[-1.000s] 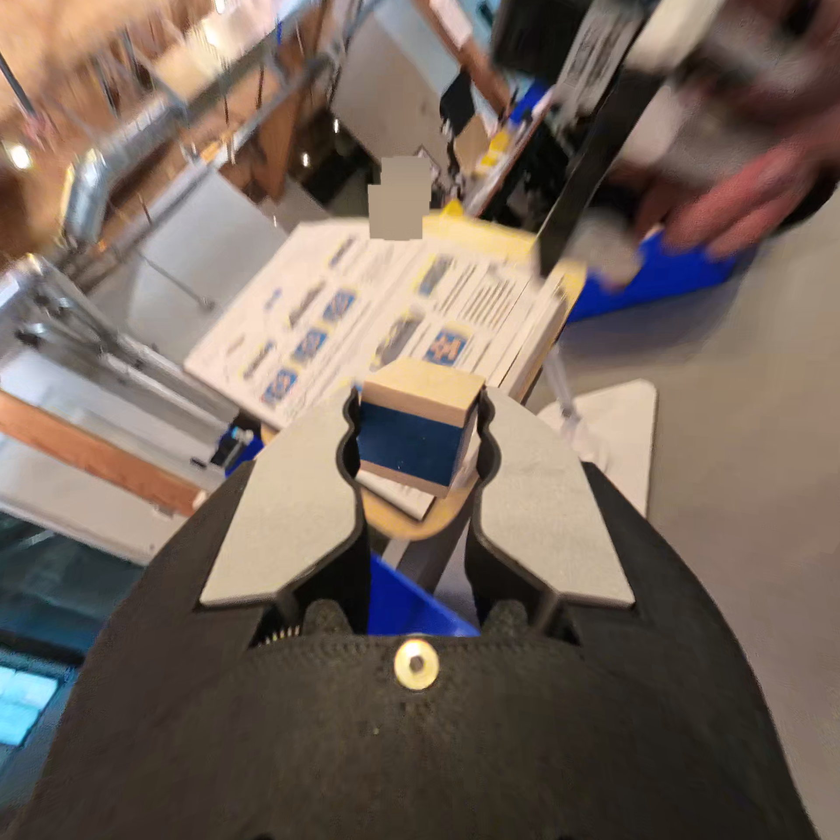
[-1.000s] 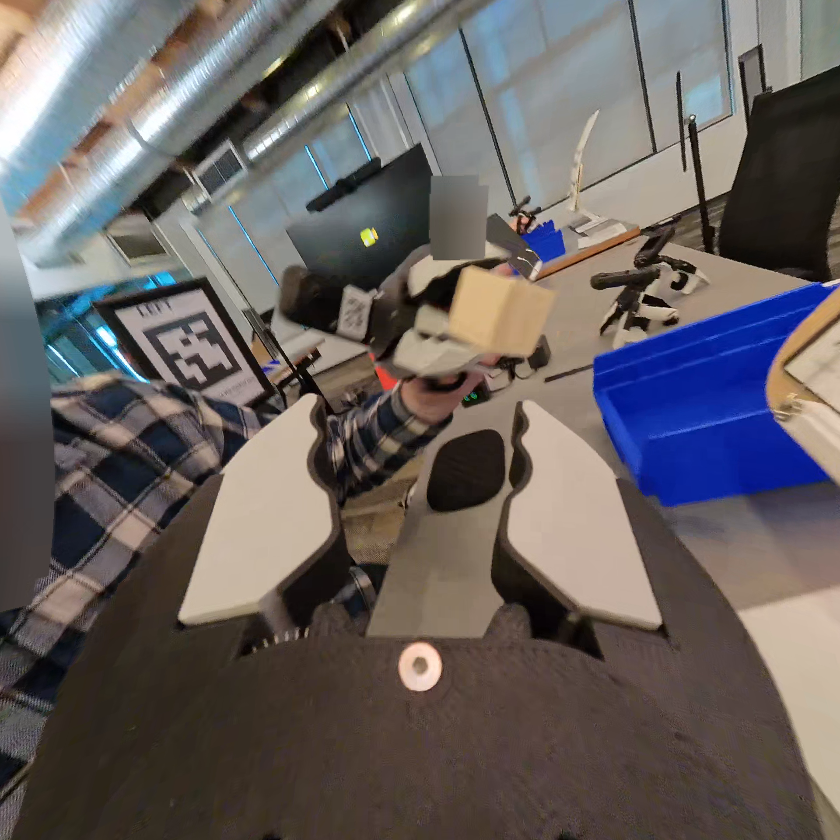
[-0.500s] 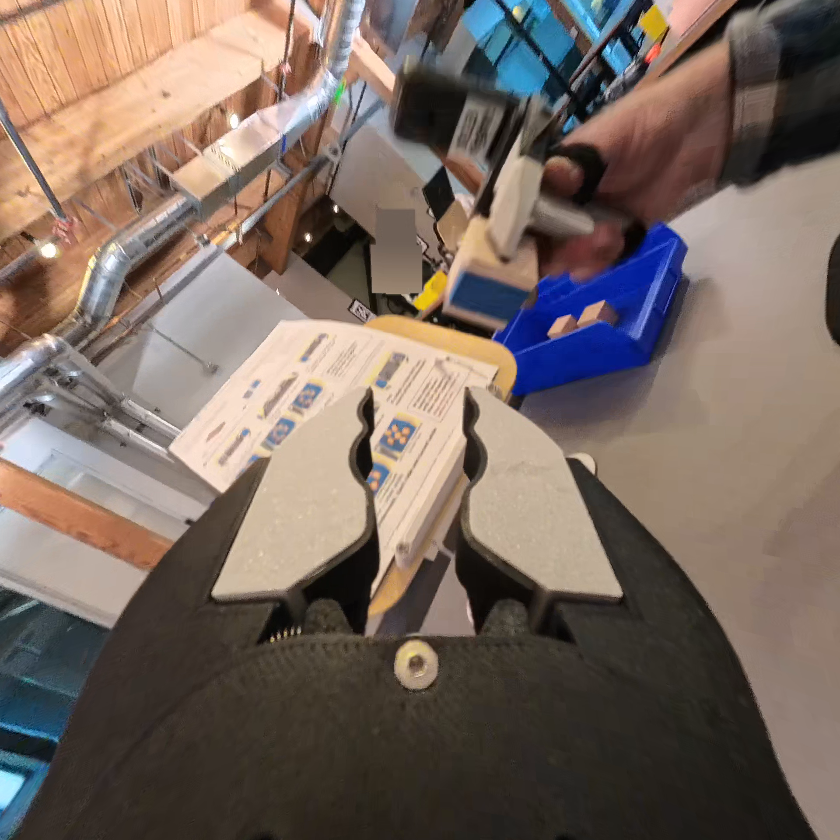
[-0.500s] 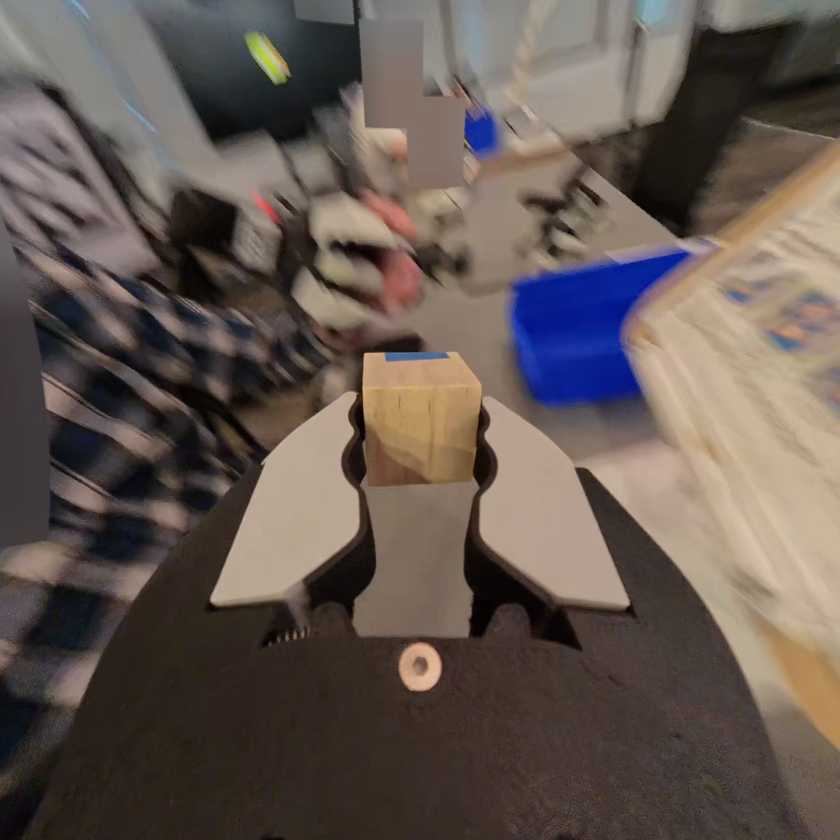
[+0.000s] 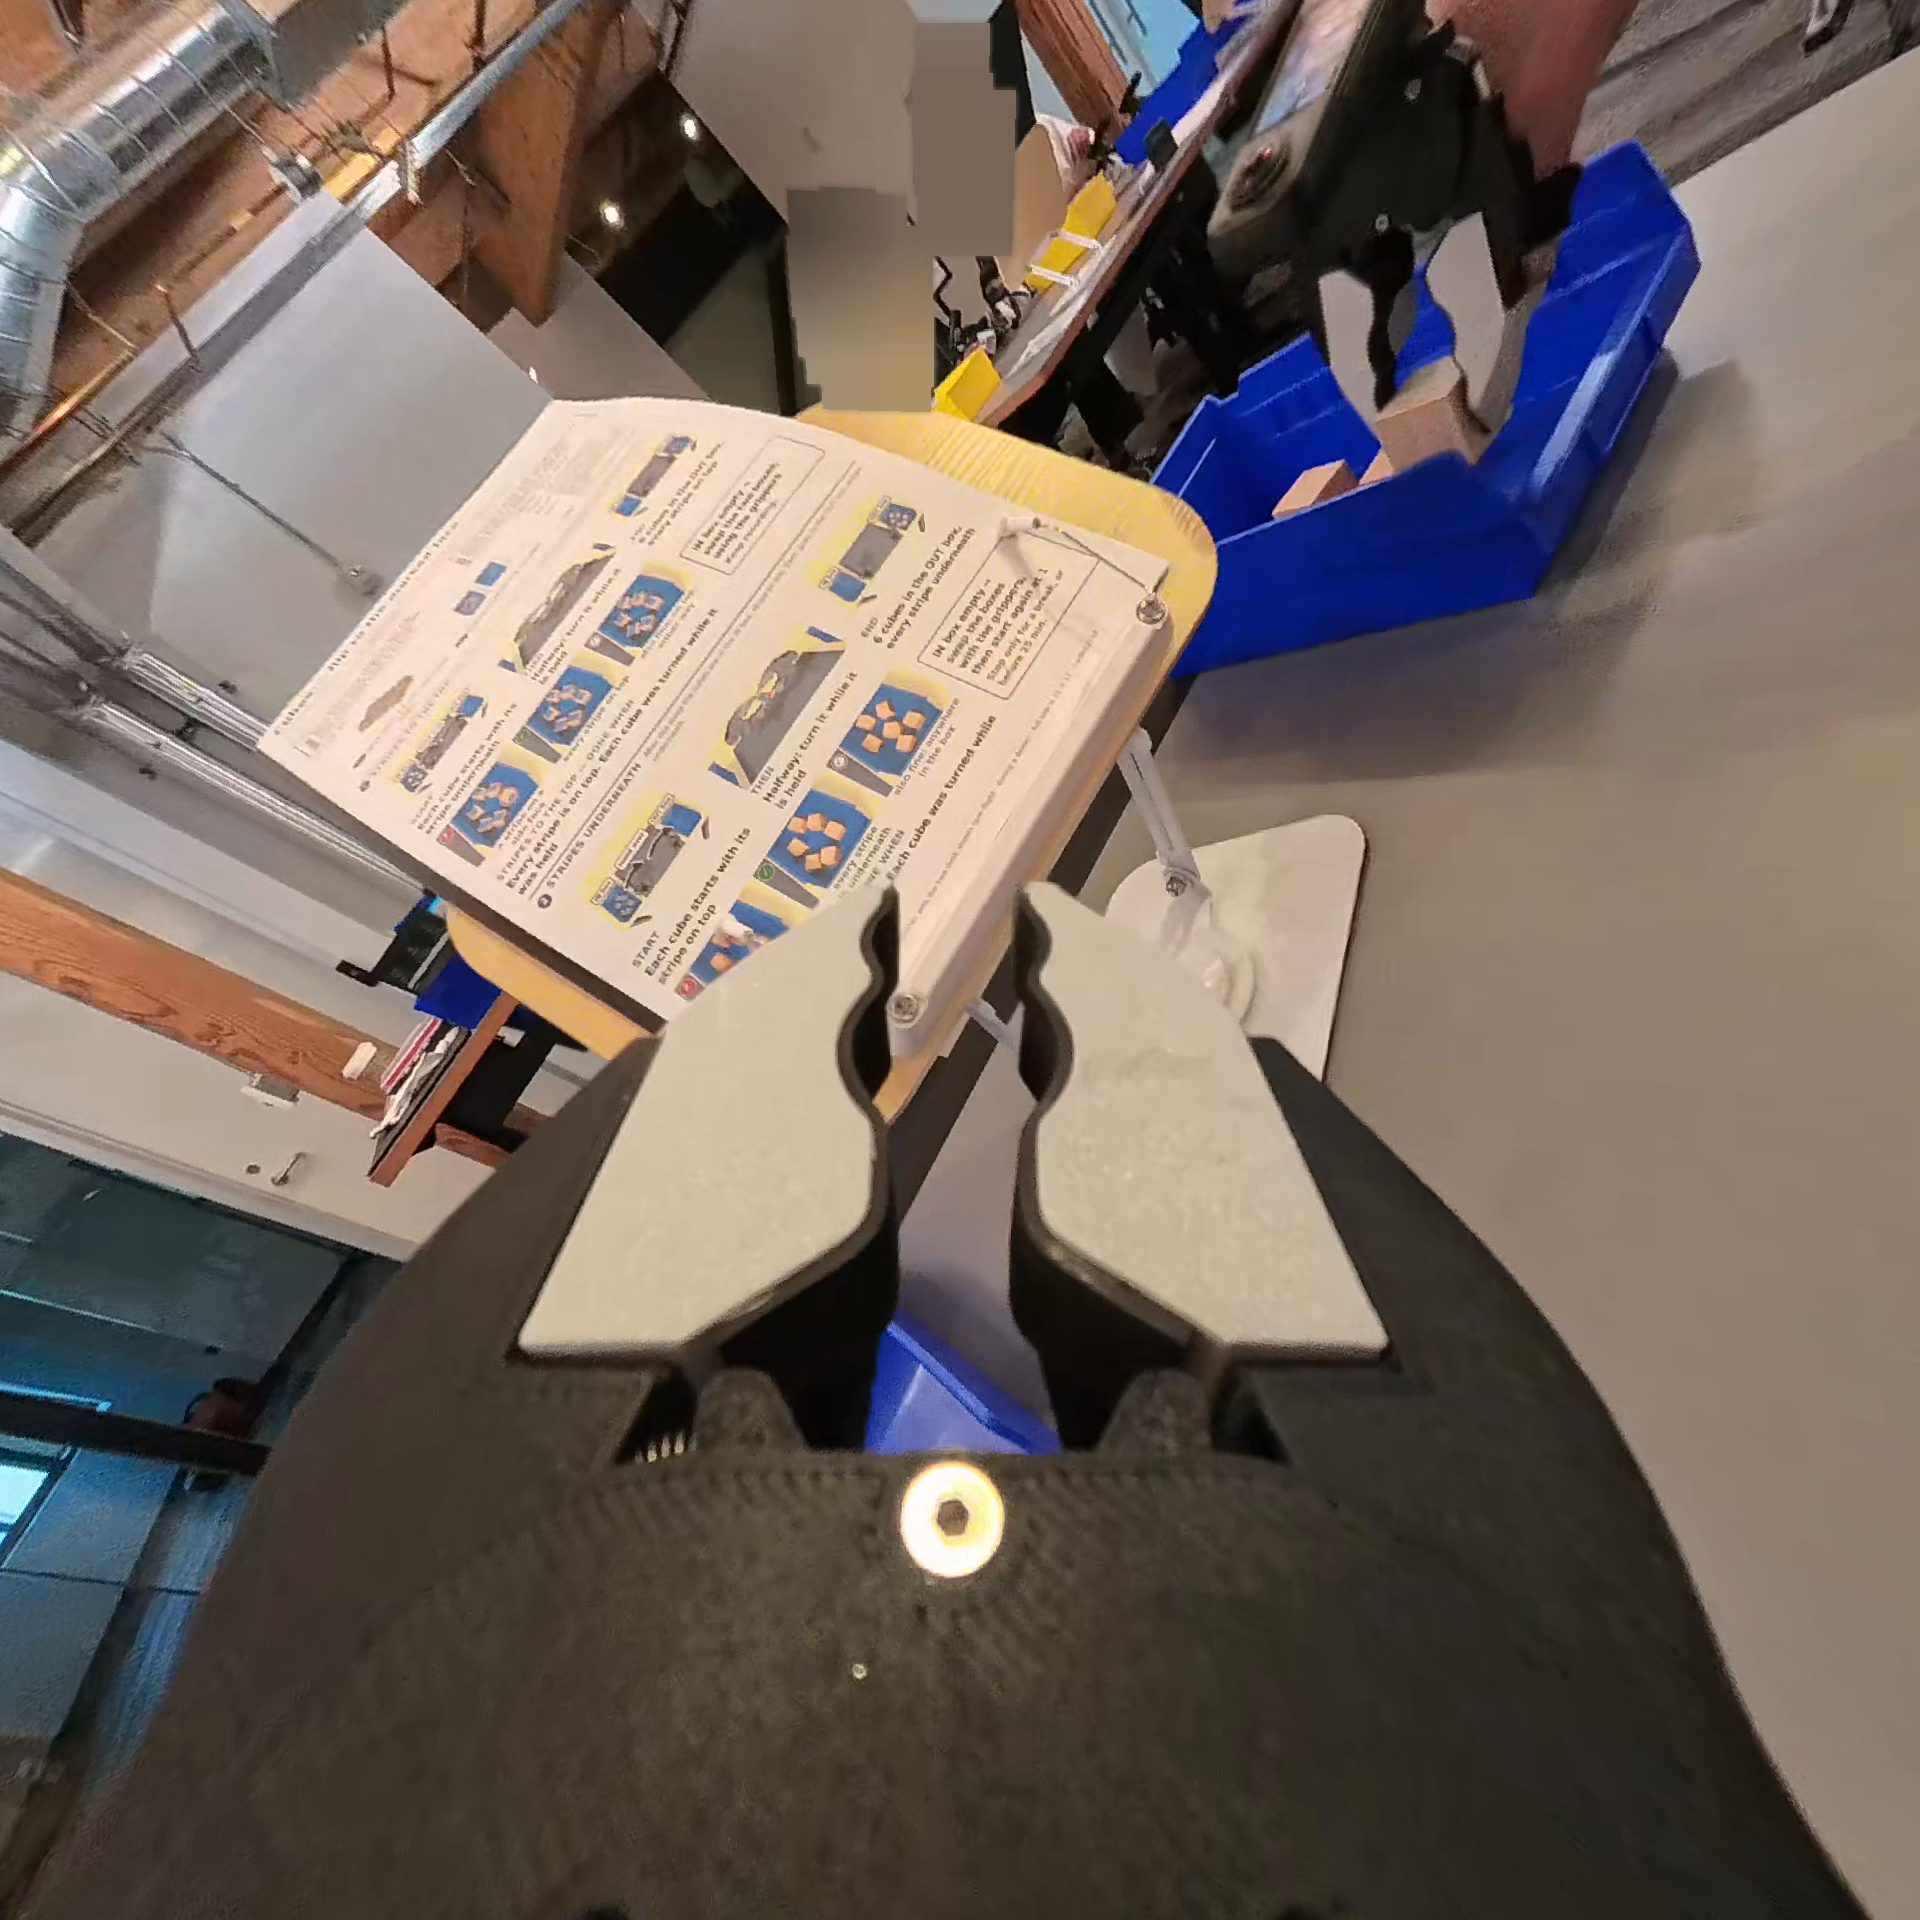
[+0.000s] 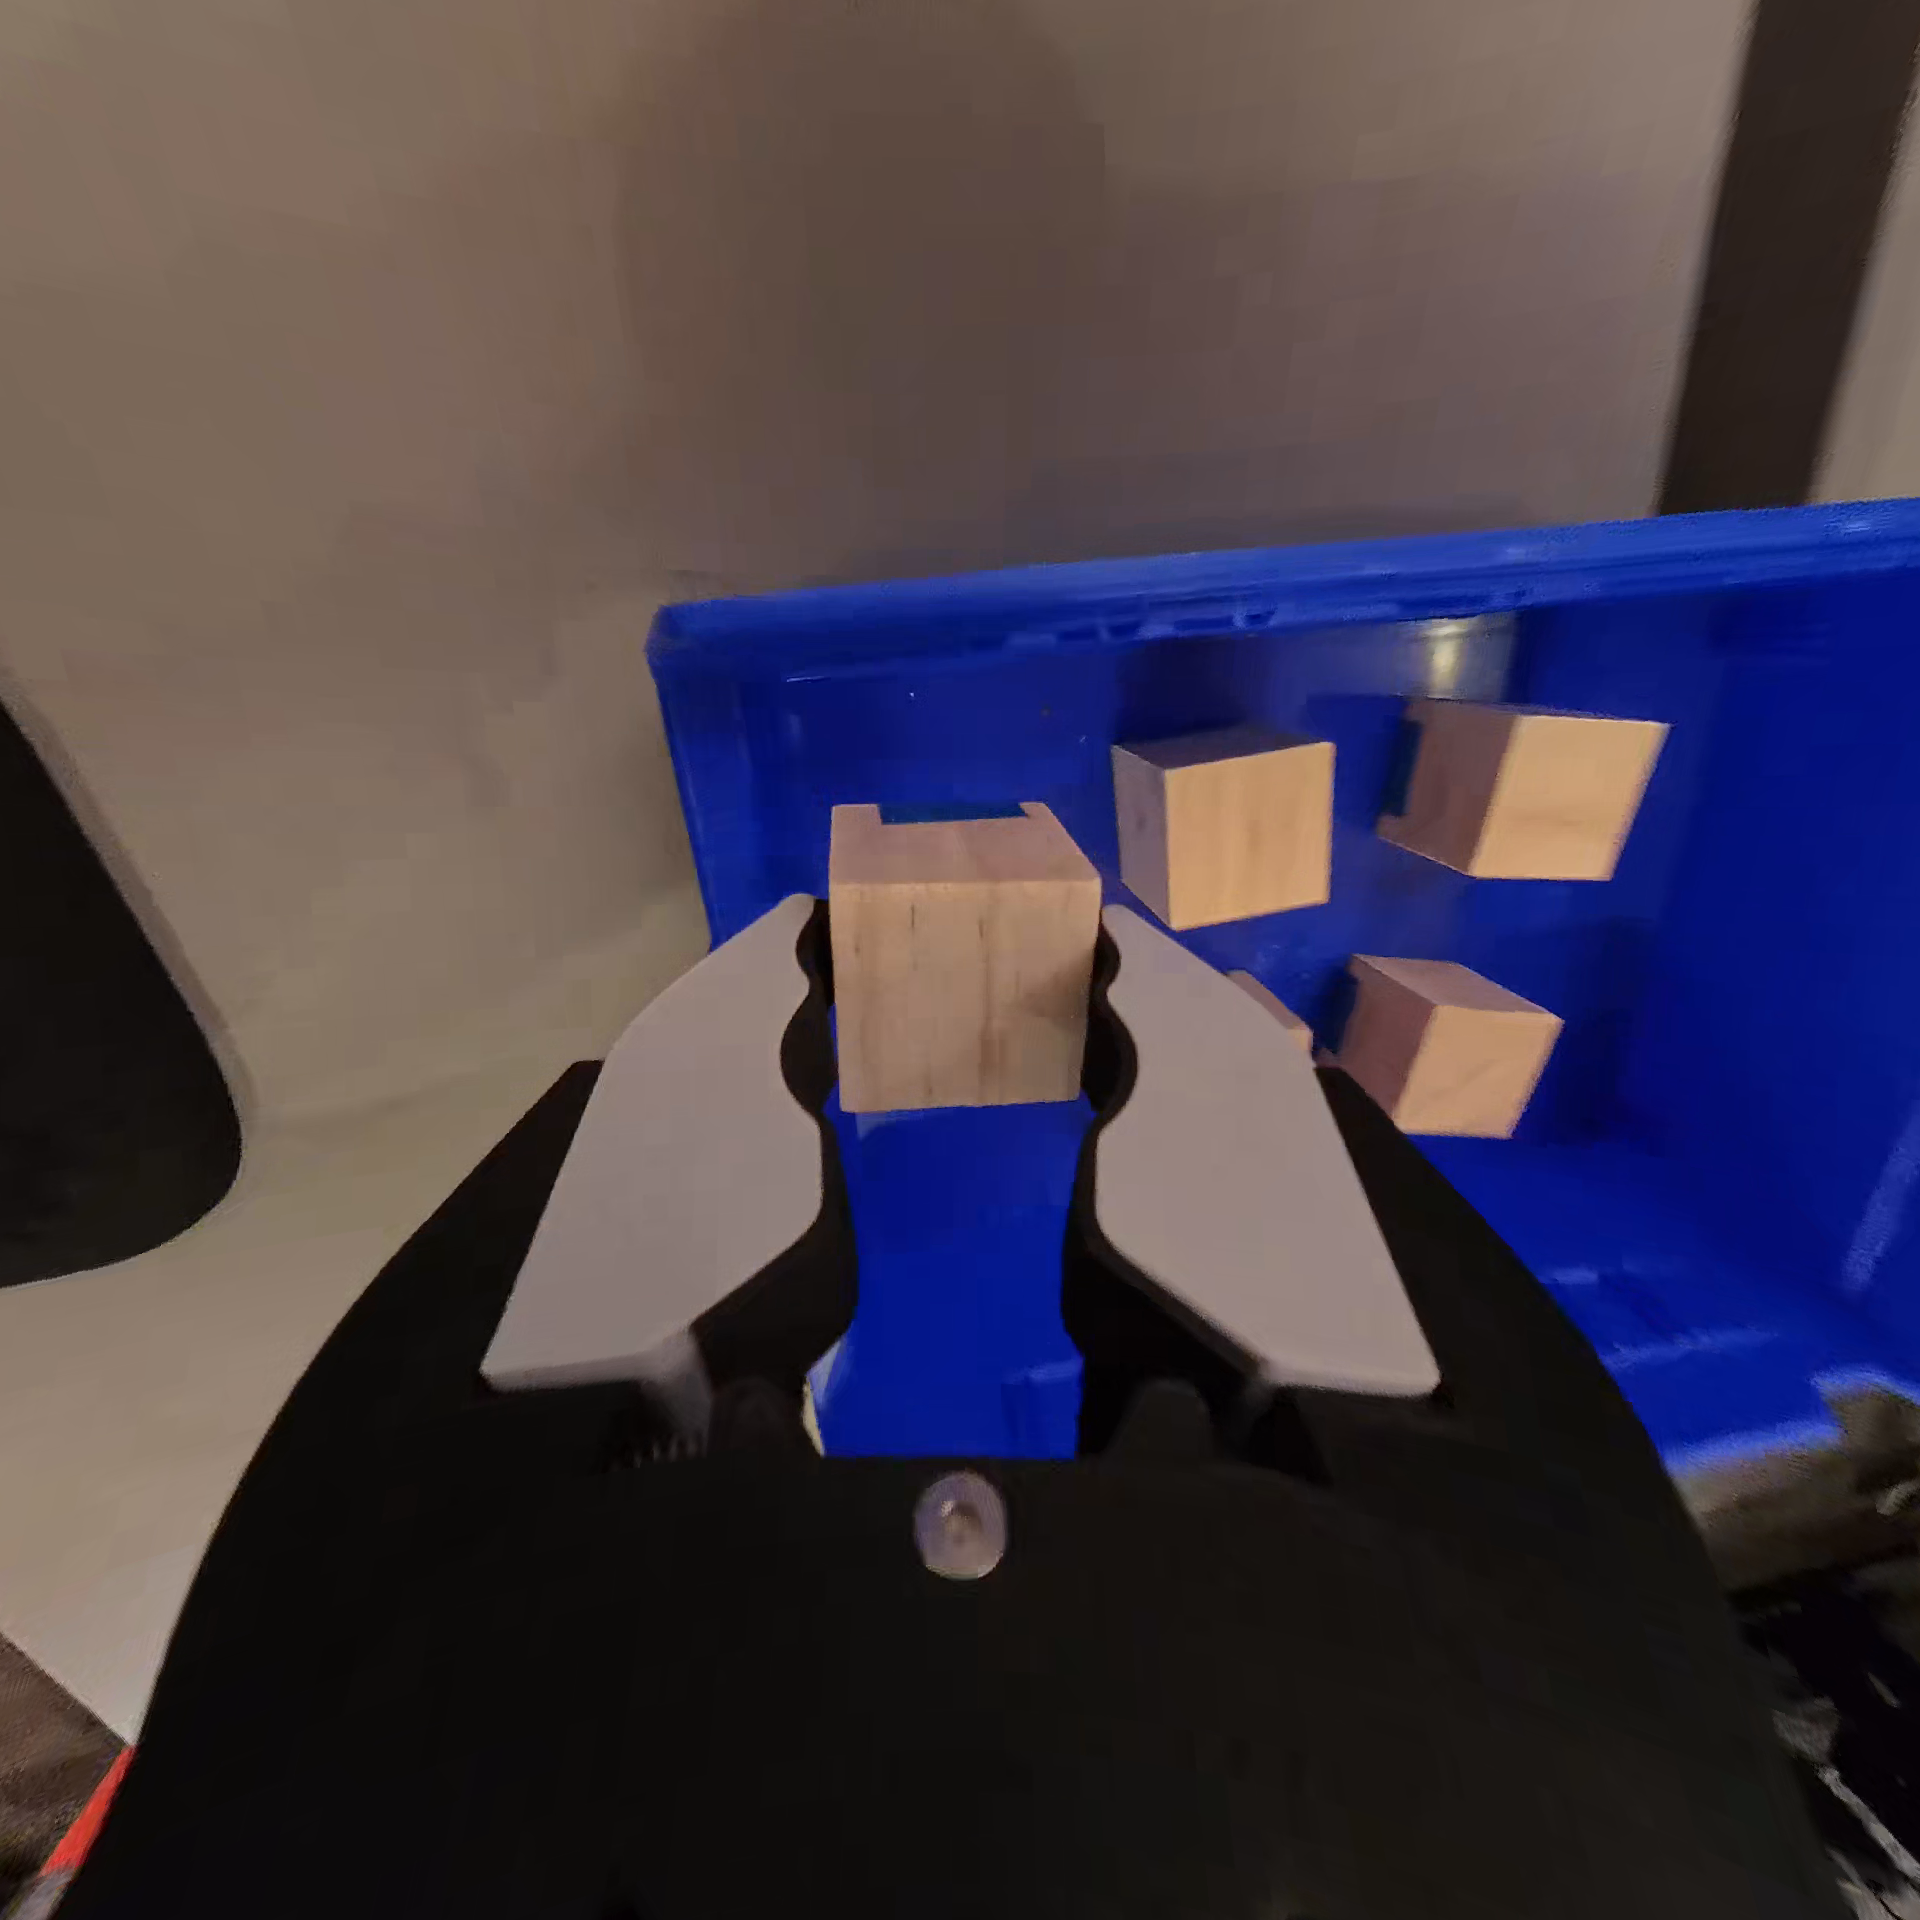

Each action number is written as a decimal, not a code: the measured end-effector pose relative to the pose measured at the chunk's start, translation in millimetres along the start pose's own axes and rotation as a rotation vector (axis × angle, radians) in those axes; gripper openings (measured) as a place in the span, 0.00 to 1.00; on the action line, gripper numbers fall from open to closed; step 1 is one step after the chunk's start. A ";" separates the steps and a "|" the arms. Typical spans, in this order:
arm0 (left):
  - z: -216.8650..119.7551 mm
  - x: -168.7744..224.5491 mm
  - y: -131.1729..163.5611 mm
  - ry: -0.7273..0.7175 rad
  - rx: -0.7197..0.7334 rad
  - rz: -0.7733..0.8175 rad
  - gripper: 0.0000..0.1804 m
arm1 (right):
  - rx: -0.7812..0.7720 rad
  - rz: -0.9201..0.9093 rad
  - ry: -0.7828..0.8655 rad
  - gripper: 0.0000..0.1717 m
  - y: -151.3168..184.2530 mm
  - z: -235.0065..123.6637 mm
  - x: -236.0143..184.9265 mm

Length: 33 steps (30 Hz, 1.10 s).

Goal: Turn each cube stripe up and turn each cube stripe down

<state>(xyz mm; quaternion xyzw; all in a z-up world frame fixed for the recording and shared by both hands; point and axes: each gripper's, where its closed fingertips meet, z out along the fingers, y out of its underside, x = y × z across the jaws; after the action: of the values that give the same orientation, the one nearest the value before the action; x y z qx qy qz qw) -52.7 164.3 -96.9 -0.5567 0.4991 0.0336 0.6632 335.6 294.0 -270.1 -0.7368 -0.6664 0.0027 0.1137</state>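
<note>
Wooden cube (image 6: 961, 992) between right gripper (image 6: 961, 935) fingers (image 6: 1195, 1060), over blue bin (image 6: 1714, 1195).

Even indoor light fills the left wrist view, with ceiling lamps (image 5: 611, 213) glaring far off and wide-angle bending at the edges. The right wrist view is dimmer: the tabletop (image 6: 416, 416) lies shadowed, the blue bin (image 6: 1766, 1039) smeared by motion blur at right.
</note>
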 end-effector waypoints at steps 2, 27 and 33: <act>2.5 2.2 5.4 0.008 -0.027 0.014 0.11 | -0.002 0.012 -0.052 0.27 3.4 20.3 -0.4; 63.7 -121.9 330.6 0.361 -0.860 0.141 0.35 | 0.377 -0.190 0.000 0.31 -107.0 -67.1 -115.4; 67.7 -108.7 411.5 0.614 -1.101 0.201 0.36 | 0.393 -0.226 -0.068 0.30 -125.4 -61.2 -135.0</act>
<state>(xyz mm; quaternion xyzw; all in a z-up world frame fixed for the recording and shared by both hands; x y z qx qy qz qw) -311.7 427.6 -318.9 -0.7506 0.6259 0.1863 0.1006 206.9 162.1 -208.9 -0.6208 -0.7348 0.1445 0.2318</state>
